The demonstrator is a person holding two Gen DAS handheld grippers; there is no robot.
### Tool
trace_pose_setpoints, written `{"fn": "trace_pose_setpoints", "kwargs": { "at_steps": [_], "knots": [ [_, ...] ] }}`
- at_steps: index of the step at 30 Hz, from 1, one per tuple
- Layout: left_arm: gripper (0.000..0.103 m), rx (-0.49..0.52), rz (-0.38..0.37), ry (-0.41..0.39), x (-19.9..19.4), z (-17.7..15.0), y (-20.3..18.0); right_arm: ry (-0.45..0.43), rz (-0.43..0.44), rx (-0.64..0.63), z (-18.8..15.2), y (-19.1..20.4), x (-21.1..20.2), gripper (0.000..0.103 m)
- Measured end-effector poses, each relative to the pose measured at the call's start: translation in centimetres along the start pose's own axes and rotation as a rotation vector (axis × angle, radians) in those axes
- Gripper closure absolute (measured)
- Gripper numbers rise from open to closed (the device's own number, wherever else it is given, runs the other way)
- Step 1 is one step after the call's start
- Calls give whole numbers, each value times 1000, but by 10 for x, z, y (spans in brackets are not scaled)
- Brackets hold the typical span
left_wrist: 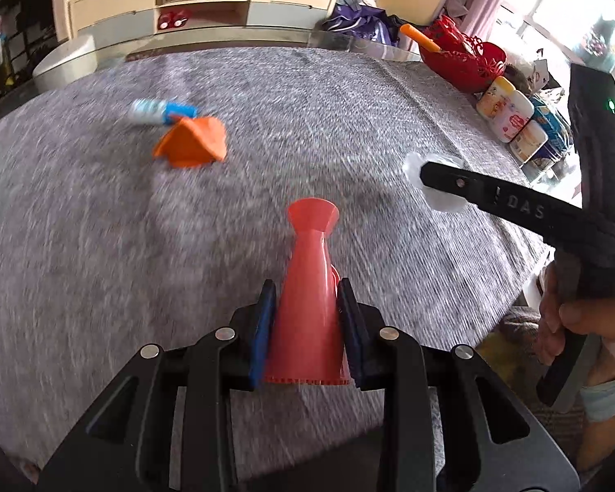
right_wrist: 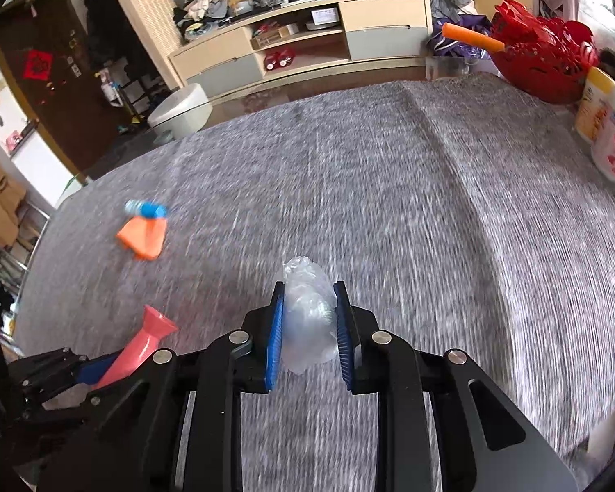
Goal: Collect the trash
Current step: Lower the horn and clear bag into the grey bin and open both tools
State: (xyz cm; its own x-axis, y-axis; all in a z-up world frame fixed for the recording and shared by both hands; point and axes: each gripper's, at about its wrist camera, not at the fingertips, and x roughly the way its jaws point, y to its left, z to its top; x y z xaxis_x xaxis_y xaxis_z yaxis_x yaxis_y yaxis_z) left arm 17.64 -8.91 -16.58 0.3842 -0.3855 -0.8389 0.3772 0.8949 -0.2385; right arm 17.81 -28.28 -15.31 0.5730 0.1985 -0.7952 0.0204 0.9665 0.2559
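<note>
My left gripper (left_wrist: 307,287) is shut on a pink plastic vase-shaped piece (left_wrist: 307,279), held above the grey cloth-covered table (left_wrist: 266,90). It also shows in the right wrist view (right_wrist: 141,348) at lower left. My right gripper (right_wrist: 309,287) is shut on a crumpled clear plastic wrapper (right_wrist: 307,311). In the left wrist view the right gripper (left_wrist: 426,174) reaches in from the right with the wrapper (left_wrist: 445,201) behind its tip. An orange crumpled piece (left_wrist: 192,143) and a blue-and-white tube (left_wrist: 160,111) lie on the table; they also show in the right wrist view, orange piece (right_wrist: 143,238) and tube (right_wrist: 145,208).
A red basket (left_wrist: 463,57) with an orange stick and several white jars (left_wrist: 508,115) stand at the table's right side. A low TV cabinet (right_wrist: 307,49) stands beyond the table's far edge. A white bin (right_wrist: 180,110) sits on the floor.
</note>
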Motion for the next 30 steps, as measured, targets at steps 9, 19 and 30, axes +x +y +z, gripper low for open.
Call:
{"fn": "trace_pose_setpoints", "kwargs": {
  "at_steps": [9,19,30],
  "knots": [
    [74,-19,31,-34,-49,-51,-11,-14,36,-33,-46,23,-48,79],
    [74,-32,78,-30,-74,-120,-18,14,38,-101,-106,41,-77,79],
    [74,-69,175,35,-48,-182,-19,152,47,-101,-177,47,-43,79]
  ]
}}
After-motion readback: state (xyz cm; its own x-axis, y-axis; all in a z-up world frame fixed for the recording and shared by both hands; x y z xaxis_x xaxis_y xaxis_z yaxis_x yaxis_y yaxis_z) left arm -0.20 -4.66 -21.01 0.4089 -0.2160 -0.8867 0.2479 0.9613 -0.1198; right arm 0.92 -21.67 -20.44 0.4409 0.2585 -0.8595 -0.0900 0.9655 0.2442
